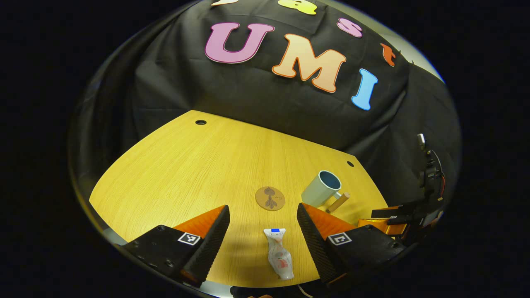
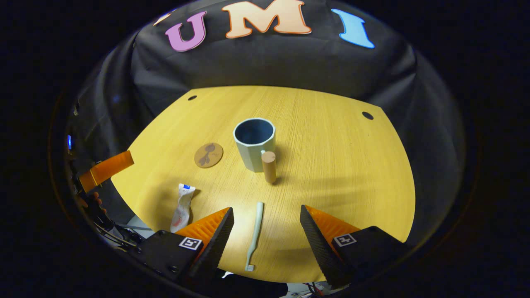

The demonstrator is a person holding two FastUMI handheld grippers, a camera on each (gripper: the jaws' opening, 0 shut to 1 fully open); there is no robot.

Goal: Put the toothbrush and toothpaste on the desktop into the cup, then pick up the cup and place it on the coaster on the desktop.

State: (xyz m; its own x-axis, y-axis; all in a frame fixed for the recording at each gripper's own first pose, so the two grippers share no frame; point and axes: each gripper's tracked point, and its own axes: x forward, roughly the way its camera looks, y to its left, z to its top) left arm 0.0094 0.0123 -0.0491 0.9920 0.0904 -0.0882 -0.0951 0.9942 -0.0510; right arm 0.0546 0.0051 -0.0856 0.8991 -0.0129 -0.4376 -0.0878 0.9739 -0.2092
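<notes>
Nothing of the task is looking done yet: both items are still lying on the yellow wood-grain desktop, and the cup is standing off the coaster.

In the left gripper view, the left gripper is hovering with its jaws spread wide and gripping nothing; the crumpled white toothpaste tube with a blue cap is lying flat between its fingers at six o'clock, cap pointing away from the camera. The round brown coaster is sitting bare just beyond, near the centre, and the pale grey-green faceted cup with a wooden peg handle is standing upright at about three o'clock of it, apart from it.

In the right gripper view, the right gripper is likewise standing wide open and empty, with the slim pale green toothbrush lying lengthwise between its fingers at six o'clock, bristle end nearest the camera. The cup is at twelve o'clock from the brush, and its dark interior is showing nothing inside.

Remaining, as I judge it: both pickups, both drops into the cup, then moving the cup onto the coaster.
</notes>
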